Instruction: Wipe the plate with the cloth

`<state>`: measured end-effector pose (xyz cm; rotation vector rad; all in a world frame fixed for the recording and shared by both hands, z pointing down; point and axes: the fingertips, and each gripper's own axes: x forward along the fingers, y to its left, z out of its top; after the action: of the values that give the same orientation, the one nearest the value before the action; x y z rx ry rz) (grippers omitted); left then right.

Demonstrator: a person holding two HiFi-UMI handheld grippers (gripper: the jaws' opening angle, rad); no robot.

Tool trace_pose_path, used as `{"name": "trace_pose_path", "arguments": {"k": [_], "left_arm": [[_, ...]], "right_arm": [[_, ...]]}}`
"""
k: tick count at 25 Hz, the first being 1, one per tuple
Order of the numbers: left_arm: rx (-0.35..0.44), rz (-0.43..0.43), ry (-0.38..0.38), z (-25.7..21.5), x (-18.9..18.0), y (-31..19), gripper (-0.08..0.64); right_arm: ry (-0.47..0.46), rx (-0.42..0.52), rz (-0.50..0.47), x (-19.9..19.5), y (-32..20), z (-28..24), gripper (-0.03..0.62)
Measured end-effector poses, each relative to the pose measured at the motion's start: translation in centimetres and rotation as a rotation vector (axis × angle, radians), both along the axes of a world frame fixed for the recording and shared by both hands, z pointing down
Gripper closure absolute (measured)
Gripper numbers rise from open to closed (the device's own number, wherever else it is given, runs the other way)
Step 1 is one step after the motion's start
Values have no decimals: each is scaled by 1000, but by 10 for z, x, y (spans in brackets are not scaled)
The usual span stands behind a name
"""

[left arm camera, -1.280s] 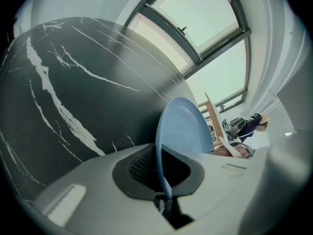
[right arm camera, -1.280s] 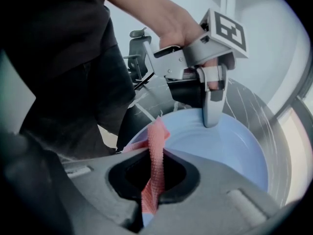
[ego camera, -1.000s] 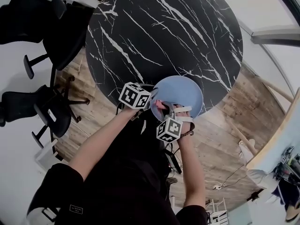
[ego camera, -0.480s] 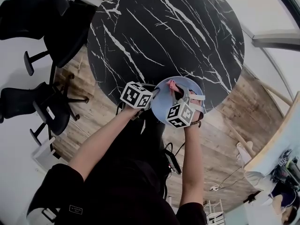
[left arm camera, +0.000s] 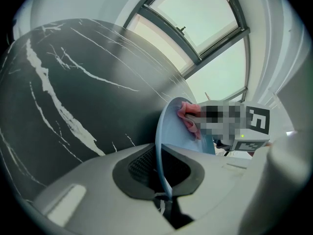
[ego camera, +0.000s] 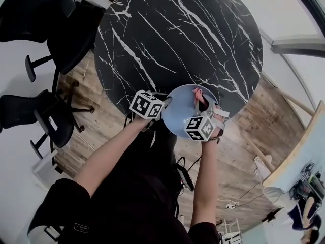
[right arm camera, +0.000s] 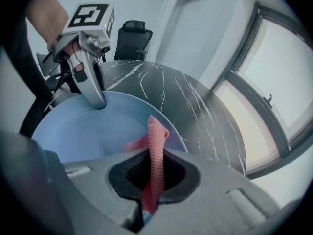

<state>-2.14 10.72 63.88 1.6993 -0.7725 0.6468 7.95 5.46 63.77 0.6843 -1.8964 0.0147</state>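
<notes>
Left gripper [ego camera: 164,102]: jaws clamped on the rim of the pale blue round plate [ego camera: 179,115]. In the left gripper view the rim runs edge-on straight out between the two dark pads [left arm camera: 142,166], and the plate [left arm camera: 172,131] rises ahead of them, its face turned toward the other tool.

Right gripper [ego camera: 202,101]: jaws clenched on a pink, knobbly-textured cloth [ego camera: 197,92]. In the right gripper view a fold of the cloth [right arm camera: 155,148] stands up from between the jaws, and a loose corner spills to one side onto the plate [right arm camera: 83,131] just ahead of them.

The cloth lies against the plate's face near the rim opposite the left gripper (from the left gripper view, cloth [left arm camera: 188,115] at the plate's far end). From the right gripper's view, the left gripper [right arm camera: 100,103] grips the rim across the plate's blue face.

The plate is held up off the round black marble-patterned table [ego camera: 177,34], which spreads beyond both tools.
</notes>
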Motion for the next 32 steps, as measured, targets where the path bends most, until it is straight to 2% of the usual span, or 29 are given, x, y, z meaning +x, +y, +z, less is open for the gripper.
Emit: {"name": "trace_pose_path", "arguments": {"k": [5, 10, 14, 17, 19, 22, 27, 32], "left_arm": [[7, -7, 0, 1, -1, 0, 541], [3, -12, -10, 1, -3, 1, 541], [6, -20, -13, 1, -2, 0, 541], [7, -23, -15, 2, -2, 0, 541], [7, -23, -17, 2, -2, -1, 542], [8, -25, -18, 1, -2, 0, 541], [5, 9, -9, 2, -1, 1, 540], [17, 43, -31, 1, -1, 1, 538]], "right_arm": [[19, 27, -68, -18, 23, 0, 586], [-45, -33, -170, -50, 67, 1, 586], [-69, -95, -328, -61, 116, 1, 586], [-22, -156, -455, -57, 156, 4, 584], [18, -215, -498, -48, 175, 5, 584], [40, -264, -483, -34, 182, 1, 584], [-60, -343, -432, -30, 174, 4, 583], [-68, -284, -325, -29, 129, 5, 583]]}}
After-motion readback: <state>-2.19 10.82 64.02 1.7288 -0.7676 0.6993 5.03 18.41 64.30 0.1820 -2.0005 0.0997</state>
